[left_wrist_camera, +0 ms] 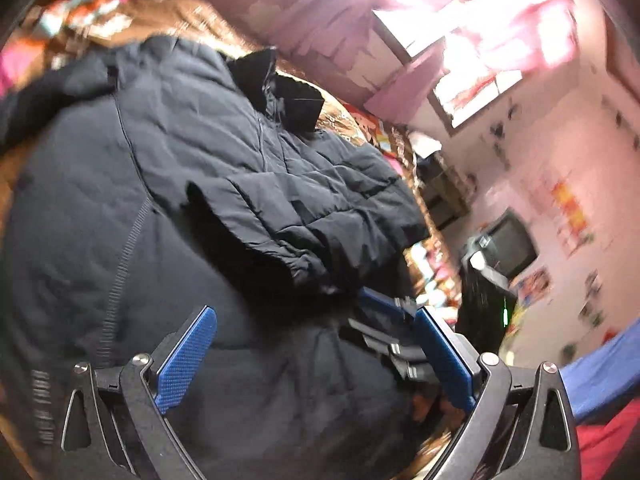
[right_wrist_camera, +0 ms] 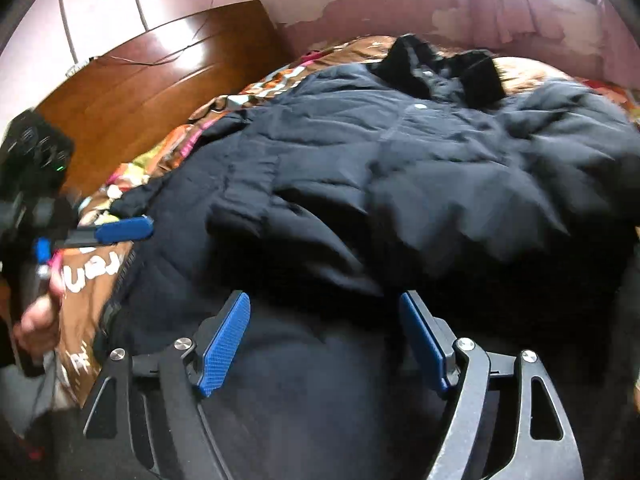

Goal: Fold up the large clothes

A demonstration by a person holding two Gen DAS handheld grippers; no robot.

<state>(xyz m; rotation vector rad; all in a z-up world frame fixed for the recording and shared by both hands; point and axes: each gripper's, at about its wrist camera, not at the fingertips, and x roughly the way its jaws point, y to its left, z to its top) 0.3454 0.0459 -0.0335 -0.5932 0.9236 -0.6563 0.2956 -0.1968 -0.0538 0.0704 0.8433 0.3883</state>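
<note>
The jacket [right_wrist_camera: 400, 168] lies spread on the bed [right_wrist_camera: 92, 304], directly ahead of and beneath both claws, its long axis running away from them toward the collar [right_wrist_camera: 440, 68]. The right claw [right_wrist_camera: 326, 340] is spread over the near hem, pinching nothing. The left claw [left_wrist_camera: 316, 356] is likewise spread and empty. A sleeve [left_wrist_camera: 304, 216] lies folded across the front, just beyond the left claw.

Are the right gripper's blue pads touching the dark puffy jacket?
Cannot tell. In the right wrist view the right gripper stands open over the jacket, but neither contact nor gap shows plainly.
</note>
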